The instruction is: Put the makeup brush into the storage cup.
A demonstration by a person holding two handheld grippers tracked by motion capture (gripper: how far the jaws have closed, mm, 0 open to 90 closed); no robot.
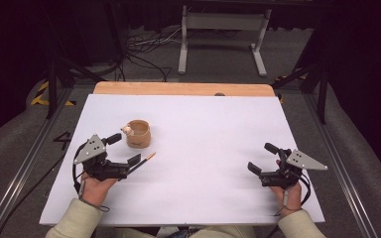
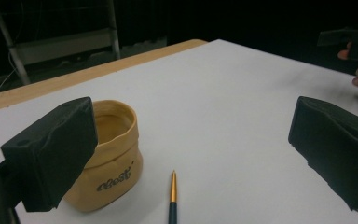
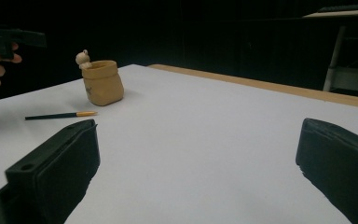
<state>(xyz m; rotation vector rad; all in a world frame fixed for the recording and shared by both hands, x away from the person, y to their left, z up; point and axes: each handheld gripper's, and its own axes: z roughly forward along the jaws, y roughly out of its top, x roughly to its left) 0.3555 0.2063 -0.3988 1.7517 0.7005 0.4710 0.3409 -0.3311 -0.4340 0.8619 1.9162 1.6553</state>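
- Left gripper [image 1: 124, 151]: jaws spread wide, grasping nothing, just short of the pen [image 1: 144, 160].
- Right gripper [image 1: 261, 159]: jaws parted, empty, well apart from both items.
- Pen lies on the table [image 1: 203, 129] beside the tan fabric pouch [image 1: 138, 134]; judged untouched, with any handling yet to begin.

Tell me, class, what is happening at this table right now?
A person sits at a white table with a two-jaw tool in each hand. Both the left tool and the right tool are open and hold nothing. A small tan fabric pouch stands upright near the left tool, and a black pen with a gold tip lies on the table beside the pouch.
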